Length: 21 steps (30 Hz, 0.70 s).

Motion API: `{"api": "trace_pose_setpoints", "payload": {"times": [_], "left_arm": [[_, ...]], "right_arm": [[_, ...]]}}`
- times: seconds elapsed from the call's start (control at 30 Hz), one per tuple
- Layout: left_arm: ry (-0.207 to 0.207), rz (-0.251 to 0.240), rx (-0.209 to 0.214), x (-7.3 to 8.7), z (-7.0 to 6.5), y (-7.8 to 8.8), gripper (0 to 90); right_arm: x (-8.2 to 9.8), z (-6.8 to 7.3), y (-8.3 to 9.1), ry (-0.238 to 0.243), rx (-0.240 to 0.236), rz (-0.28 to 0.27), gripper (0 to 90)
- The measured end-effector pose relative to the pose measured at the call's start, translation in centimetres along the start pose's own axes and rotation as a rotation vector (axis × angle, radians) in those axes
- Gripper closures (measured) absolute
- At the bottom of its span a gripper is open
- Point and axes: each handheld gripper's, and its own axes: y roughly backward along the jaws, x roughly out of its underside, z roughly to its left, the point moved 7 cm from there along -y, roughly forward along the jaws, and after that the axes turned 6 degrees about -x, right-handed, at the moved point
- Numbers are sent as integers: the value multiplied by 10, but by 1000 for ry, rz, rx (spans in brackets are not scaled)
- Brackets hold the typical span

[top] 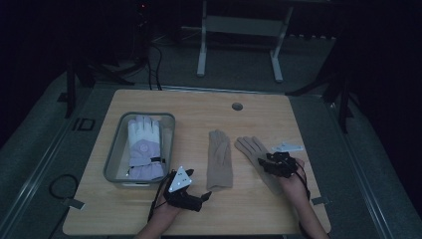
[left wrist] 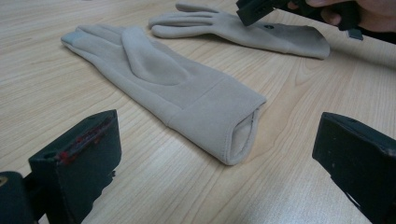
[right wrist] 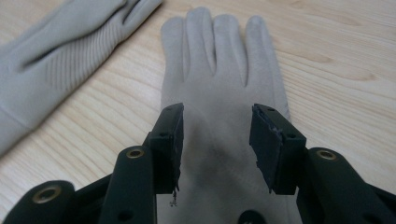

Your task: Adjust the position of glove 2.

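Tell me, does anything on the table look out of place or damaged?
Nothing looks damaged or spilled. The two beige gloves lie flat, apart, the left beige glove with fingers together, the right beige glove with fingers spread. The white and lilac glove lies tidy in the grey bin. The left tongs' pad shows some red marks.

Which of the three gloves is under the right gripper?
The right-hand beige glove, fingers spread; the right gripper hangs open over its palm. The other beige glove lies mid-table; the white-lilac glove sits in the bin.
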Motion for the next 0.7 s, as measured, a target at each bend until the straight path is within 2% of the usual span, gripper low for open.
{"api": "trace_pose_setpoints", "payload": {"times": [0.07,0.17,0.23,0.27,0.37,0.43,0.47,0.53,0.63,0.67,0.7], "left_arm": [[-6,4,0,0,0,0,13],[-9,6,-1,1,-1,-1,13],[-10,9,1,1,-2,-2,13],[-11,9,2,1,-2,-2,13],[-11,8,4,1,-3,-2,13],[-12,8,4,1,-3,-2,13],[-12,8,3,1,-3,-2,13],[-12,7,2,1,-2,-2,13],[-10,7,2,1,-2,-2,13],[-11,8,2,1,-2,-2,13],[-11,7,3,1,-2,-2,13]], "right_arm": [[1,-8,-4,13,-30,17,528],[4,-12,-9,29,-72,16,495],[6,-14,-12,36,-80,26,468],[9,-17,-15,35,-101,15,462],[11,-18,-16,34,-112,-19,526],[12,-18,-15,21,-99,-30,607],[13,-18,-15,17,-85,-35,677],[13,-17,-15,8,-53,-46,756],[13,-15,-15,-9,-23,-59,797],[12,-13,-16,-51,-3,-72,818],[11,-13,-15,-68,9,-73,822]]}}
